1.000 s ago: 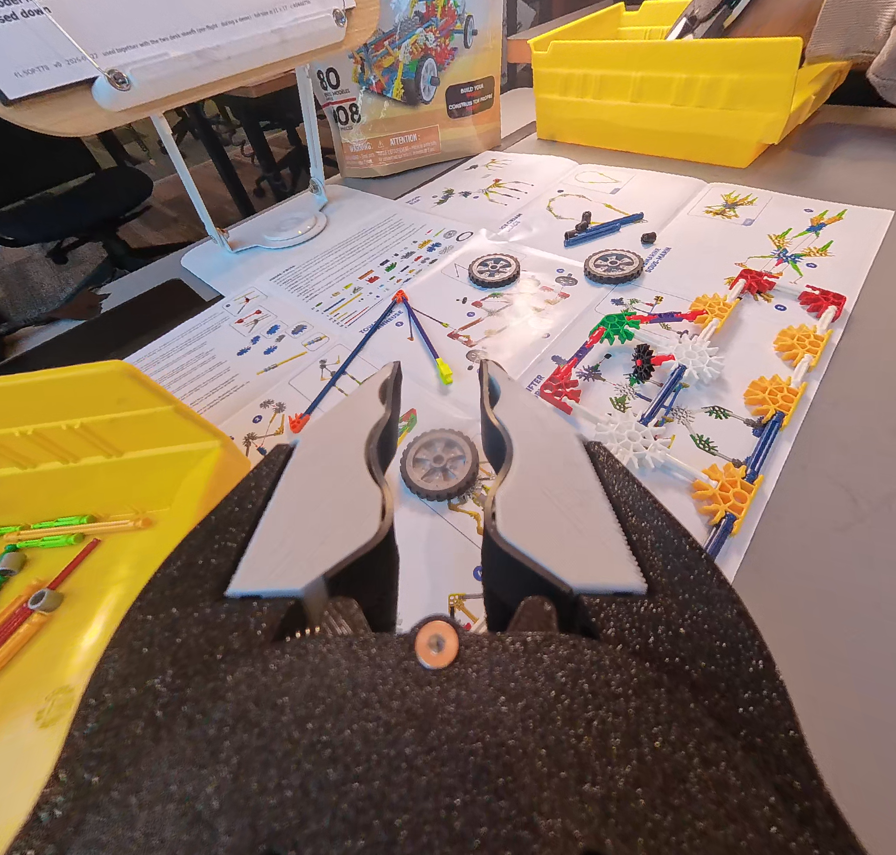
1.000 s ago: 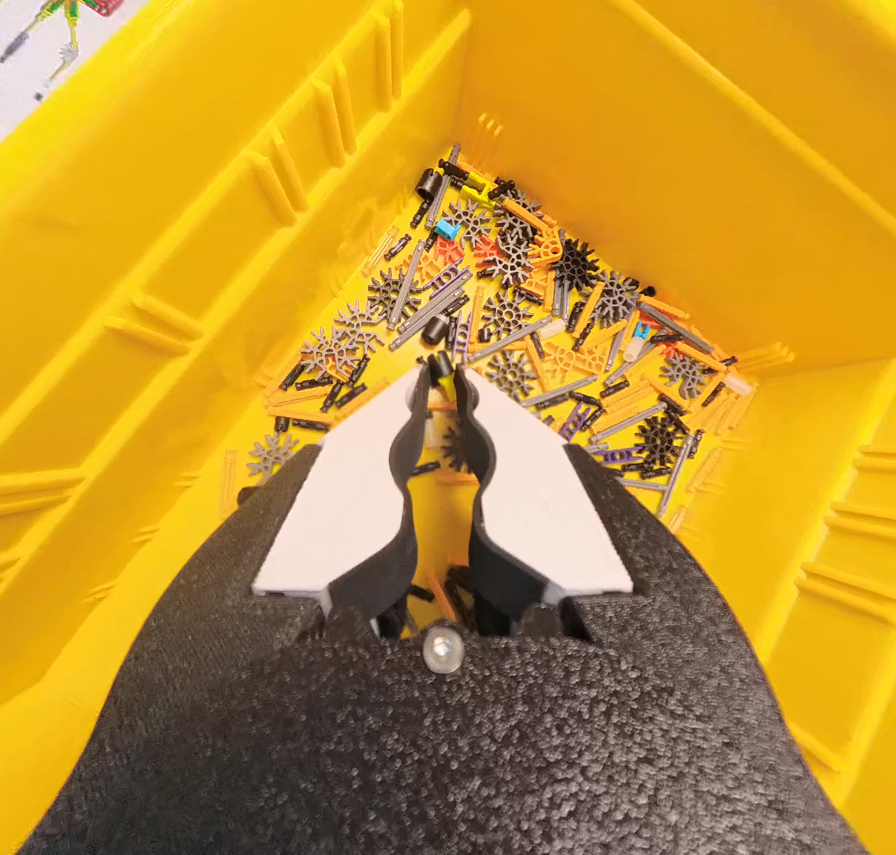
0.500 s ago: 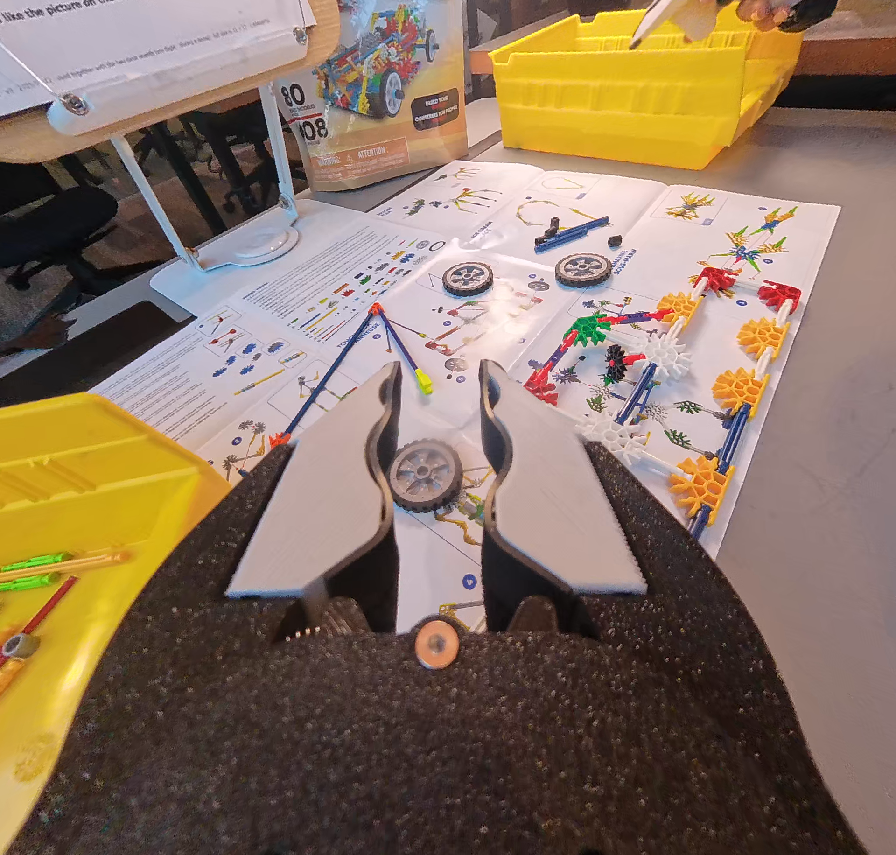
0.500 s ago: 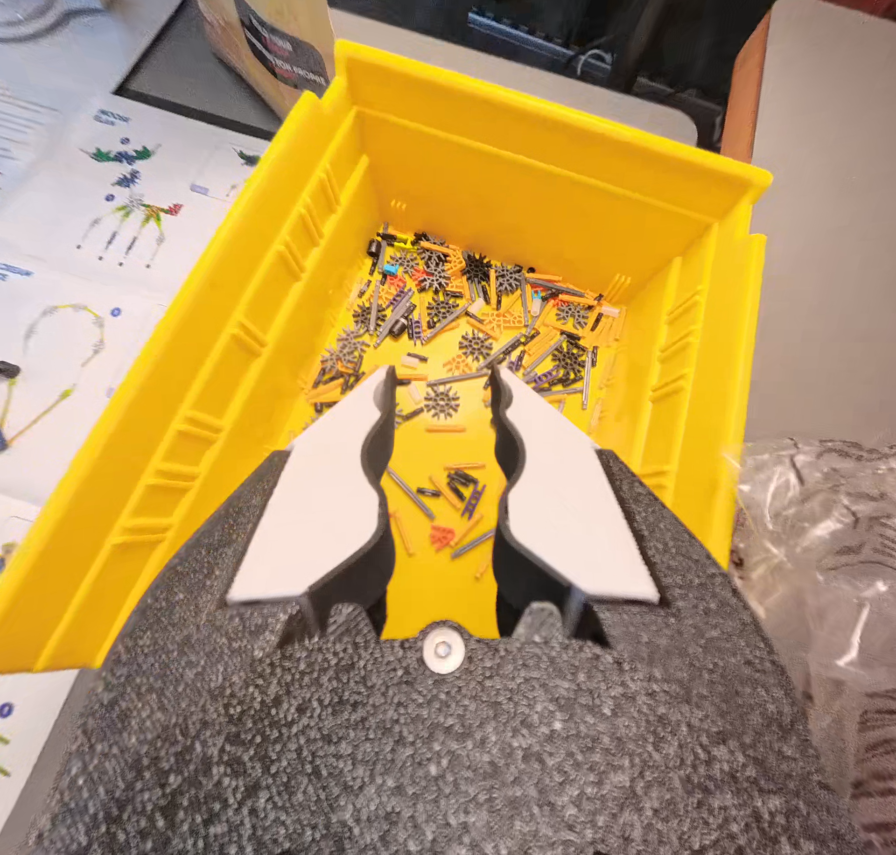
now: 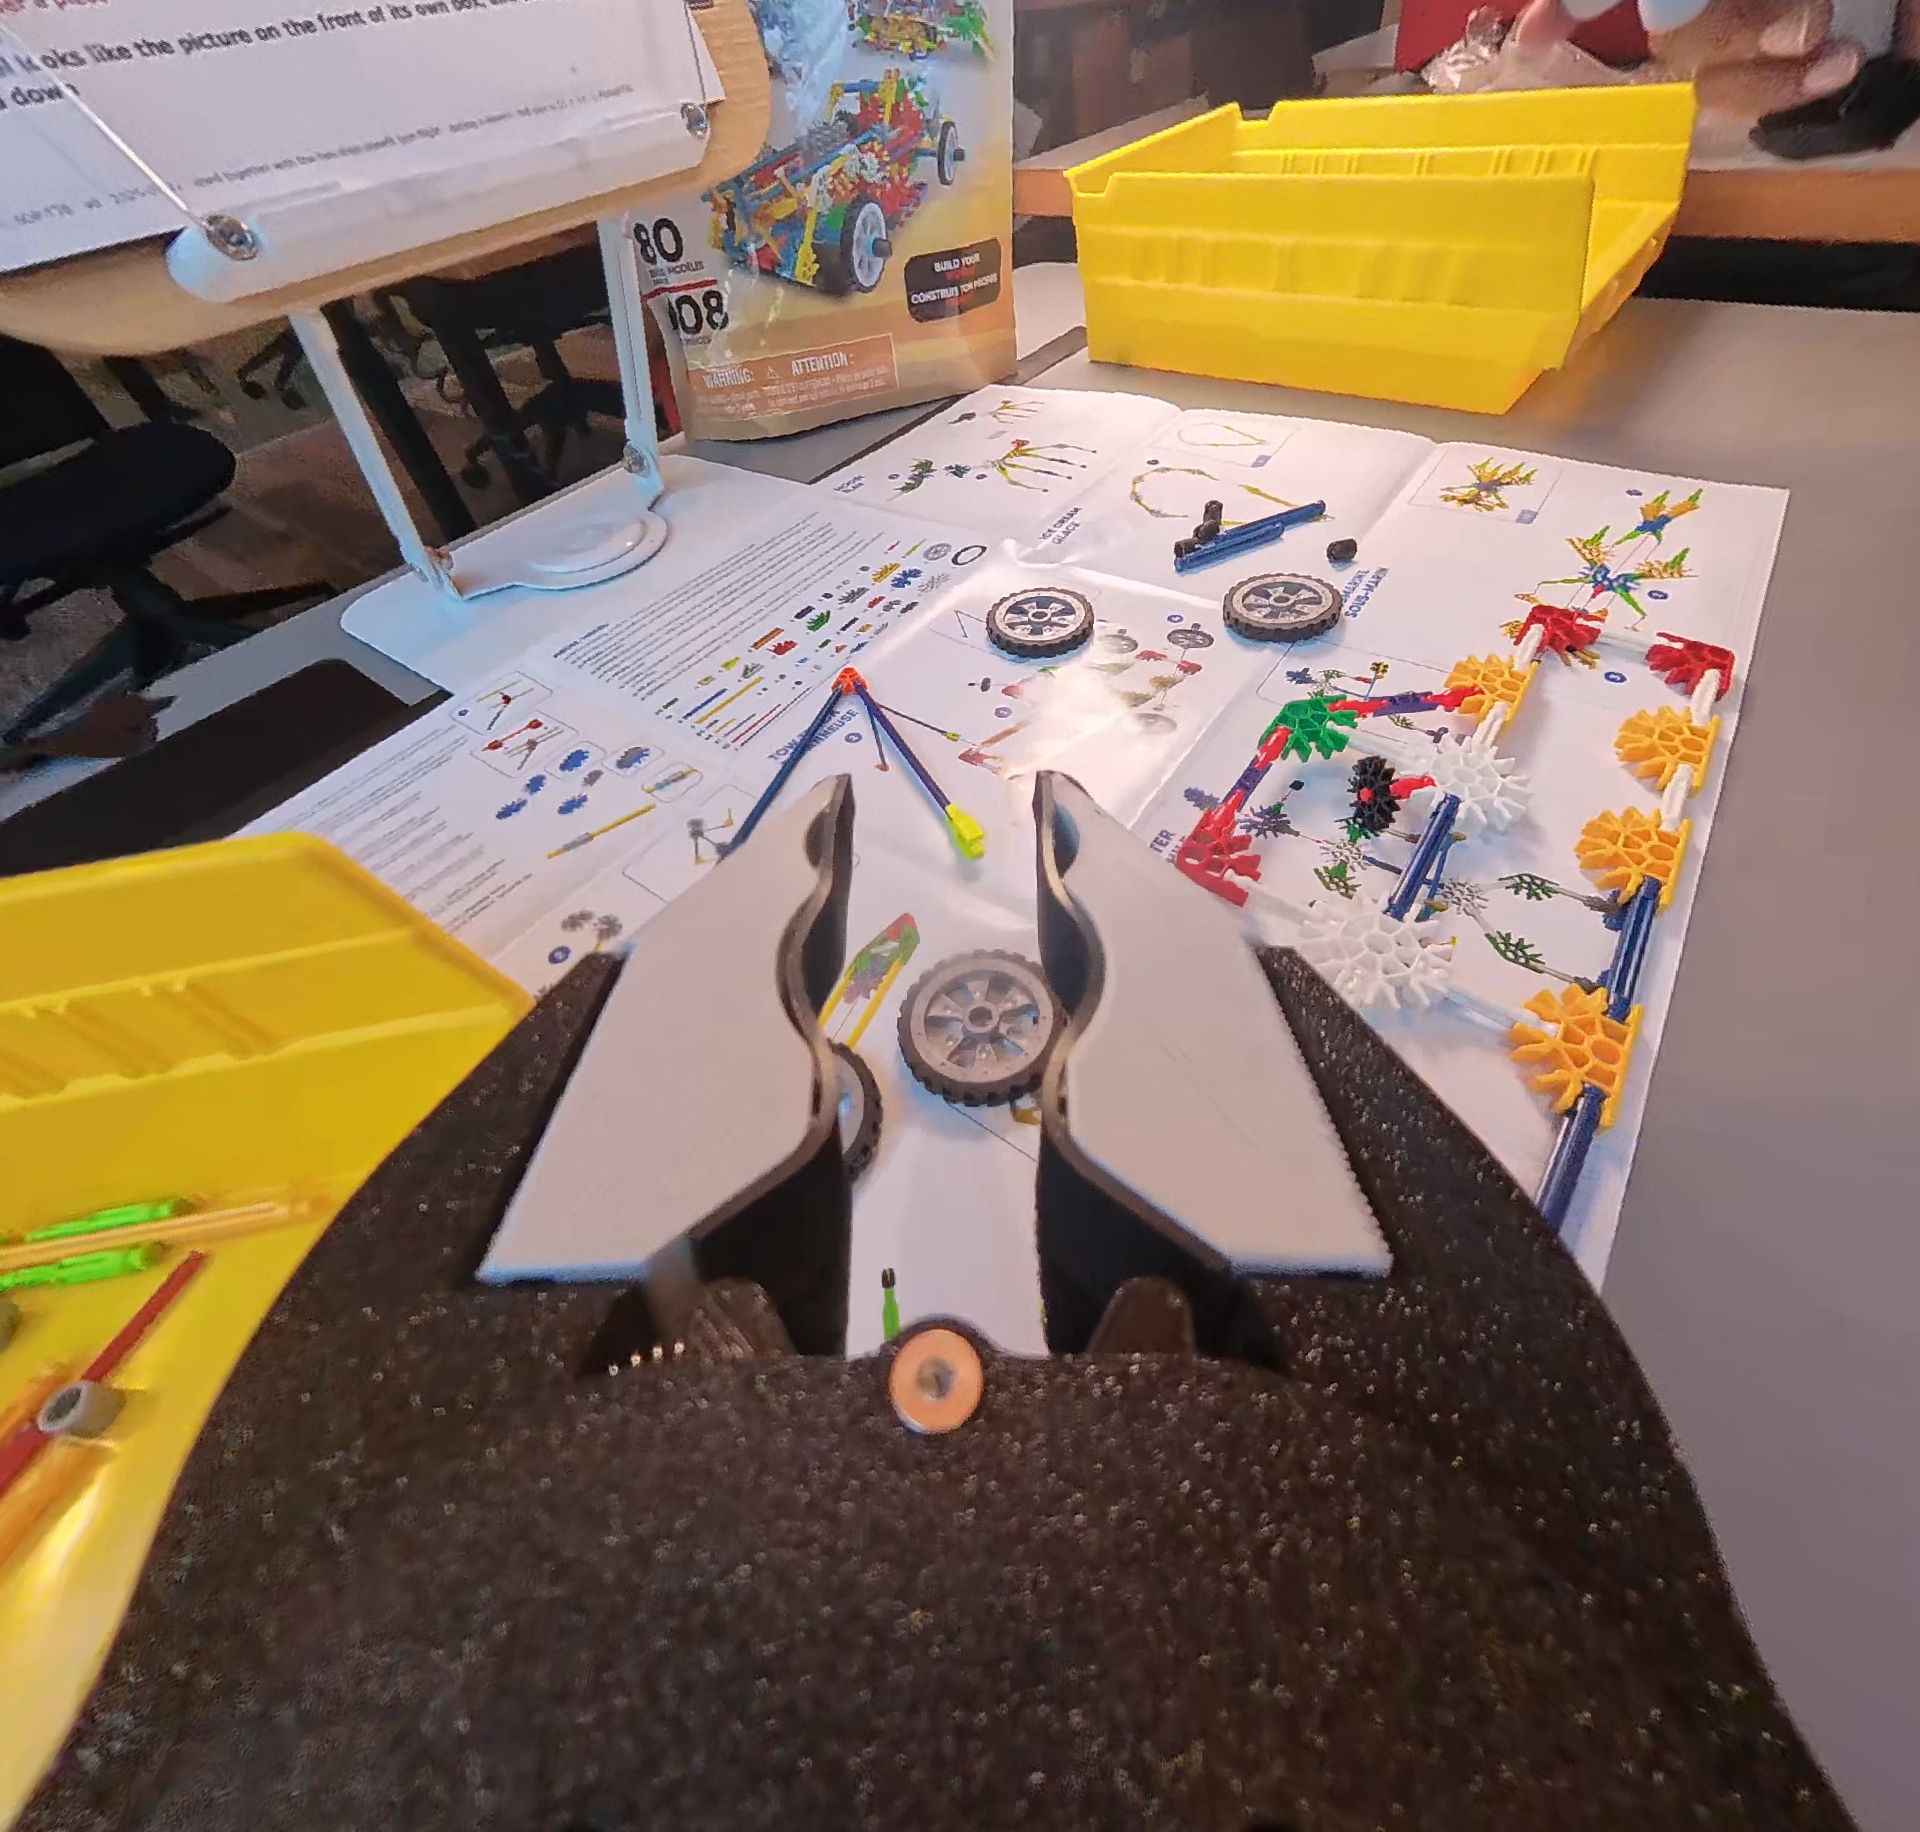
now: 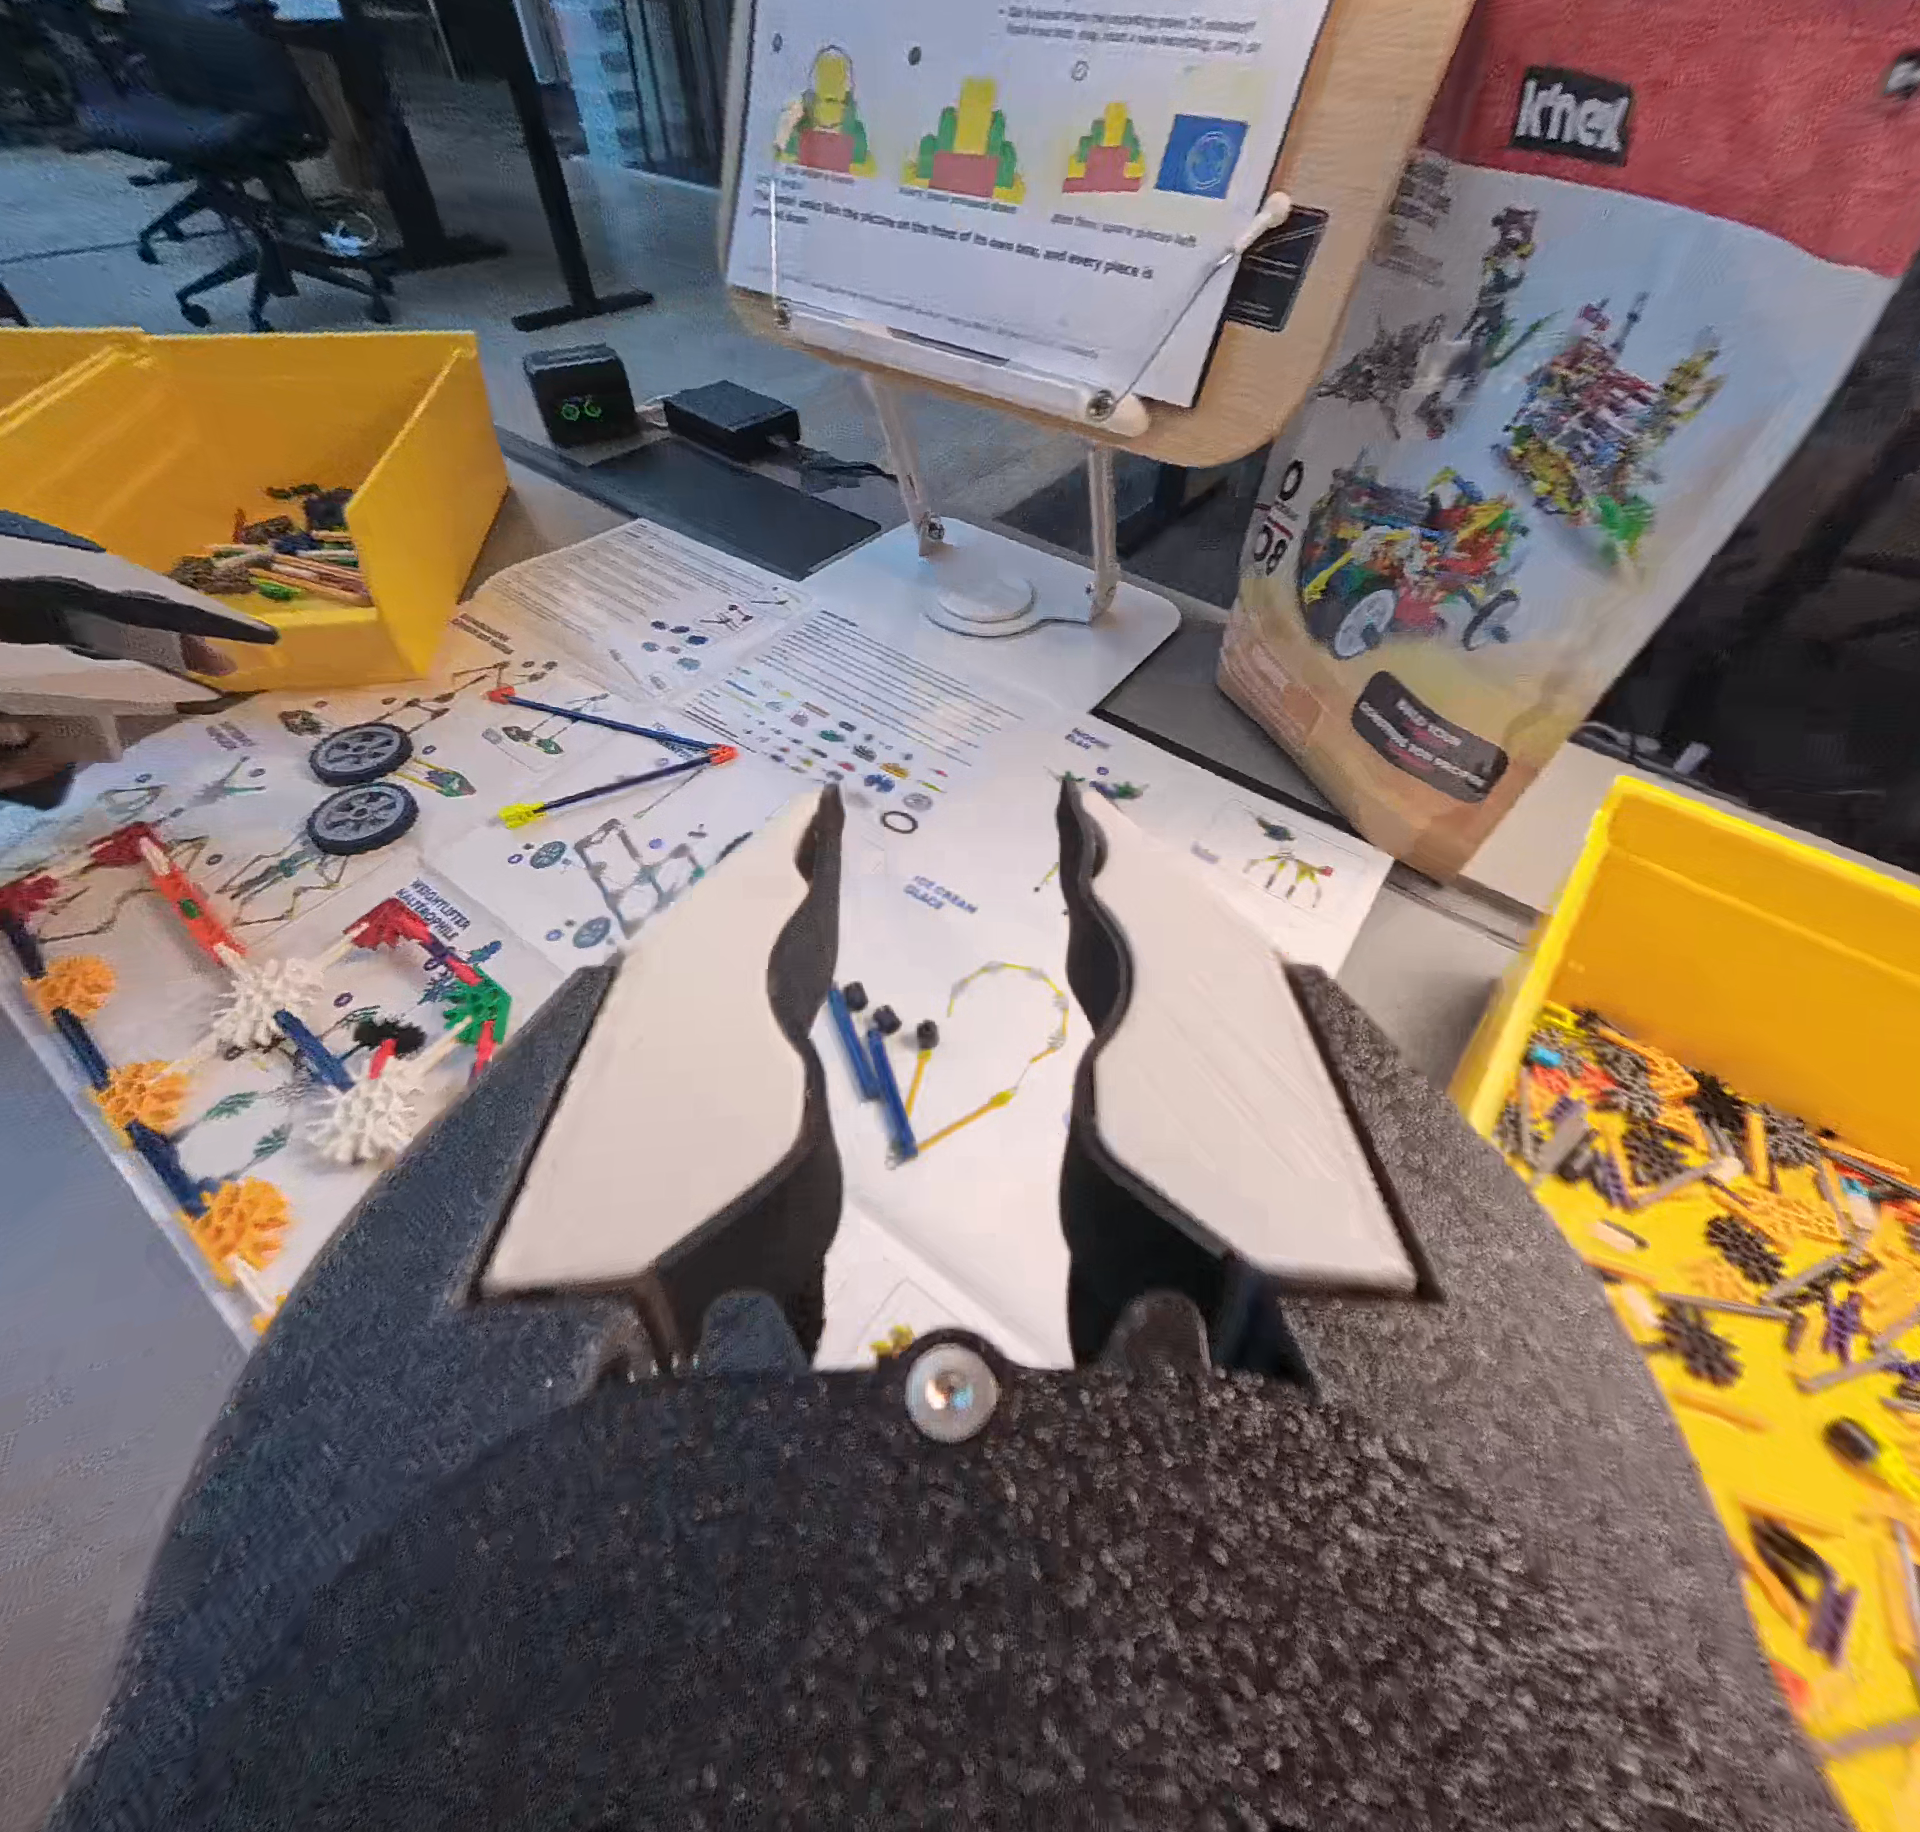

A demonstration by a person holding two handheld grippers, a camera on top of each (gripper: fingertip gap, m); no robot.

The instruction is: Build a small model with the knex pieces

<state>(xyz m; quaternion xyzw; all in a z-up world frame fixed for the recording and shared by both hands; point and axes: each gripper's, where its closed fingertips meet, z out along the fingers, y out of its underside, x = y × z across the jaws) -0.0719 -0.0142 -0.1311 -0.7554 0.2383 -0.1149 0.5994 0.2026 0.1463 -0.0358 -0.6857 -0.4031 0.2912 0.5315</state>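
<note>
My left gripper (image 5: 943,785) is open and hovers over the instruction sheet (image 5: 1091,494). A grey toy wheel (image 5: 982,1029) lies flat on the sheet between its fingers, close to the right finger (image 5: 1164,1003). A second wheel (image 5: 860,1107) peeks out under the left finger. The right wrist view shows both wheels (image 6: 358,752) on the sheet and the left gripper (image 6: 234,655) above them. My right gripper (image 6: 948,793) is open and holds nothing. It hovers over the sheet (image 6: 935,899), with short blue rods (image 6: 873,1065) and small black pieces below it.
A colourful rod-and-connector model (image 5: 1455,826) lies on the sheet's right side. Two more wheels (image 5: 1039,622) and a blue V of rods (image 5: 894,754) lie farther off. Yellow bins (image 5: 1371,244), (image 5: 208,1003), (image 6: 1714,909), the kit box (image 5: 831,172) and a paper stand (image 6: 1018,172) ring the sheet. The gap from one gripper's tips to the other's is roughly 35 centimetres.
My right gripper's jaws opened inside the far yellow bin, then it rose out and swung over the sheet with nothing in them. My left gripper shifted a little above the wheel.
</note>
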